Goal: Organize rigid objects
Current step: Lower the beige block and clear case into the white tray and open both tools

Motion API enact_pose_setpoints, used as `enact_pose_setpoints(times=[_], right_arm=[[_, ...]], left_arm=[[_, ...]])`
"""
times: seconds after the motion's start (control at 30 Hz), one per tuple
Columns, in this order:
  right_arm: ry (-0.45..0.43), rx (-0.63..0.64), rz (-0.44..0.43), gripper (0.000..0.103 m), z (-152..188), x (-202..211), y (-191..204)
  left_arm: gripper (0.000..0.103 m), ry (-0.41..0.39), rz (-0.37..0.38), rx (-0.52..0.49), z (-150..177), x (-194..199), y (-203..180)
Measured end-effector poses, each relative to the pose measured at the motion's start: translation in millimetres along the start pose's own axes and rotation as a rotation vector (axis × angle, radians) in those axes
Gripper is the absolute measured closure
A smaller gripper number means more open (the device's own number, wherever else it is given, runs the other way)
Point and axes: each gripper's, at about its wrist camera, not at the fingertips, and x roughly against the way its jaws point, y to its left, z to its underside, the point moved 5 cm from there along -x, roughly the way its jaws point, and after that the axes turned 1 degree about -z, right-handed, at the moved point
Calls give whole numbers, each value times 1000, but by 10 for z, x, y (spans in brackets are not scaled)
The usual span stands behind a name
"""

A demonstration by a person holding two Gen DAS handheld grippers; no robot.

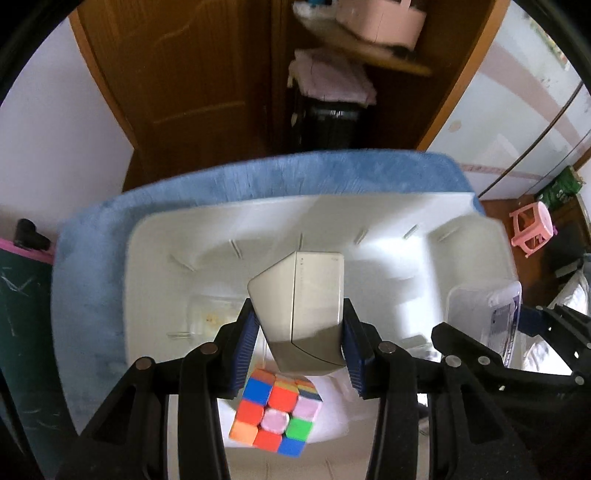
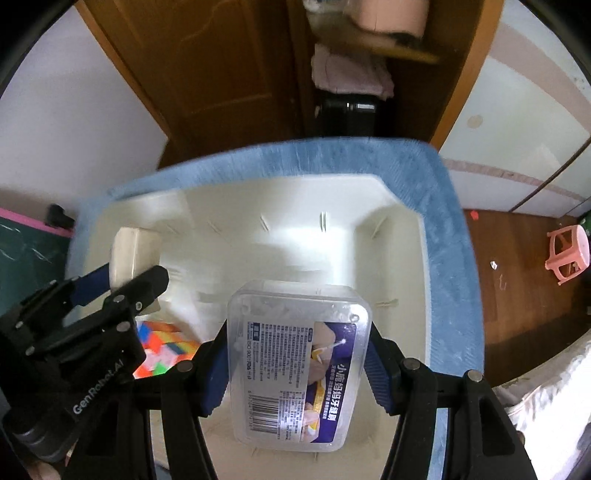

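Observation:
My left gripper (image 1: pixel 300 336) is shut on a beige rounded box (image 1: pixel 303 295), held over the inside of a white plastic bin (image 1: pixel 155 258). A colourful puzzle cube (image 1: pixel 275 410) lies on the bin floor just below that box. My right gripper (image 2: pixel 297 363) is shut on a clear plastic box with a blue printed label (image 2: pixel 299 365), also above the white bin (image 2: pixel 391 236). In the right wrist view the left gripper (image 2: pixel 122 277) with its beige box (image 2: pixel 129 254) hangs at the left, over the cube (image 2: pixel 166 349). The clear box (image 1: pixel 484 314) shows at the right of the left wrist view.
The bin rests on a blue fuzzy mat (image 1: pixel 258 170). Behind stand a wooden door and a shelf unit with a pink container (image 1: pixel 384 22) and folded cloth. A pink stool (image 2: pixel 567 251) stands on the wooden floor at right. A dark green board (image 2: pixel 26 251) lies at left.

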Motion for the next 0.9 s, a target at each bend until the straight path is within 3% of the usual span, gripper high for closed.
enact_pose_setpoints(times=[0.33, 0.53, 0.7, 0.9], right_arm=[[56, 37, 43, 39, -102, -384, -34], [40, 9, 23, 39, -83, -300, -101], [-24, 0, 9, 30, -154, -86, -122], [-61, 0, -6, 30, -106, 218, -80]], left_arm=[[54, 52, 4, -10, 28, -214, 26], [25, 0, -13, -7, 5, -50, 73], [24, -22, 7, 27, -2, 158, 96], [24, -68, 13, 28, 35, 459, 68]])
